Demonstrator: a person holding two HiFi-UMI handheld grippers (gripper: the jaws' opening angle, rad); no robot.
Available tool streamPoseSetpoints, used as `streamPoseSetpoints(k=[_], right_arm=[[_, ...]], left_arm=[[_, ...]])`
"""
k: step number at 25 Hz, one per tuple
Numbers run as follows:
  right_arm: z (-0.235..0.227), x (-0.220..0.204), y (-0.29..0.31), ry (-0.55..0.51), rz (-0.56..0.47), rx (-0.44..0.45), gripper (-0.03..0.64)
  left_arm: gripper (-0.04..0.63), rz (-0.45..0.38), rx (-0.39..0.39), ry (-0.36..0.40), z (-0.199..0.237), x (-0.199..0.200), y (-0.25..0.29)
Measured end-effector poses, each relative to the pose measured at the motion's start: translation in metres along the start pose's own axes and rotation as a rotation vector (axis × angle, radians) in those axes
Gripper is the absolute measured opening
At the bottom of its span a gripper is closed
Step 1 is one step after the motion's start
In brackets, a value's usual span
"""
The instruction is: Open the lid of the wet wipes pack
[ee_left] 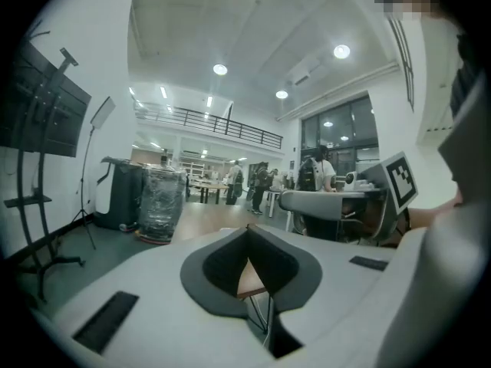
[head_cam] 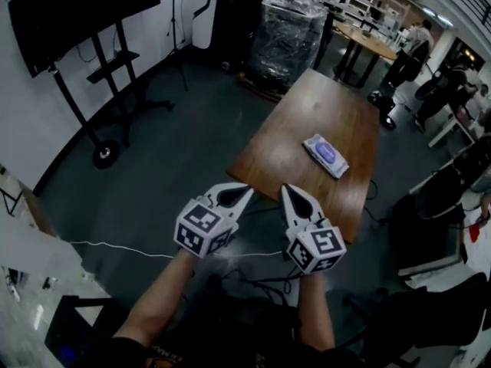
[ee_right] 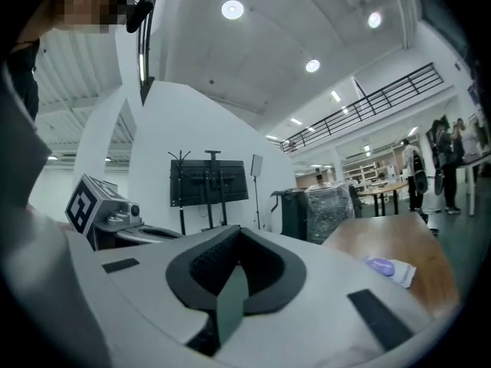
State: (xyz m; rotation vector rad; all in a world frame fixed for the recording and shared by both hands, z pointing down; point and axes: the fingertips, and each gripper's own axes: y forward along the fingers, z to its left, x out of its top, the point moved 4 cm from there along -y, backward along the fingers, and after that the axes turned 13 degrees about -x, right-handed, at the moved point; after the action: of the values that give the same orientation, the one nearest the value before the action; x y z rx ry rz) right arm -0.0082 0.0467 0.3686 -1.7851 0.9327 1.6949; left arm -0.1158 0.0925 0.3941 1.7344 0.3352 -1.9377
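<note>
While the pack (head_cam: pixel 325 156) is laid flat on the brown table (head_cam: pixel 299 113), it is not touched by either gripper. The pack is white, with a purple lid (head_cam: pixel 327 153) on top, and the lid is seen lying flat and shut. The pack is placed near the right edge of the table, towards the near end. The left gripper (head_cam: pixel 247 191) and the right gripper (head_cam: pixel 285 189) are held side by side in the air, close to the near edge of the table and well apart from the pack. Their tips are pointed towards the table. The jaws of the left gripper are closed, tip against tip, and nothing is held between them. The jaws of the right gripper are closed too, and nothing is held there. In the right gripper view, the pack (ee_right: pixel 390 267) is seen ahead on the right, on the table (ee_right: pixel 383 236). A black screen (head_cam: pixel 77 6) on a stand (head_cam: pixel 92 121) is placed by the white wall (head_cam: pixel 23 113) on the left. A big thing wrapped in clear film (head_cam: pixel 290 25) is placed on the floor (head_cam: pixel 176 144) past the far end of the table.
</note>
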Motion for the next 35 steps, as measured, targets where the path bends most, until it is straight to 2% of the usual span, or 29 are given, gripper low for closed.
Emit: streamPoseSetpoints(k=[3,7,12,18,24,28,35], right_arm=[[-0.013,-0.003,-0.001,0.016,-0.002,-0.103,0.011],[-0.042,-0.010,0.003,0.029,0.017,-0.218,0.011],[-0.102,-0.016,0.005,0.058,0.013,-0.303,0.011],[-0.177,-0.014,0.026,0.029,-0.039,-0.289,0.011],[-0.222,-0.016,0.057,0.032,-0.018,-0.290,0.011],[-0.253,-0.016,0.077,0.026,0.000,-0.302,0.011],[-0.277,-0.008,0.151,-0.020,0.070,-0.386,0.011]], left_arm=[[-0.005,0.026,-0.096,0.027,0.005,0.002,0.018],[-0.005,0.064,-0.177,0.050,0.019,0.003,0.053],[-0.005,0.107,-0.250,0.081,0.024,0.007,0.117],[-0.005,0.198,-0.287,0.138,0.035,0.002,0.199],[-0.005,0.259,-0.258,0.164,0.058,0.005,0.256],[-0.005,0.299,-0.273,0.180,0.071,0.008,0.295],[-0.005,0.387,-0.343,0.182,0.149,0.006,0.349]])
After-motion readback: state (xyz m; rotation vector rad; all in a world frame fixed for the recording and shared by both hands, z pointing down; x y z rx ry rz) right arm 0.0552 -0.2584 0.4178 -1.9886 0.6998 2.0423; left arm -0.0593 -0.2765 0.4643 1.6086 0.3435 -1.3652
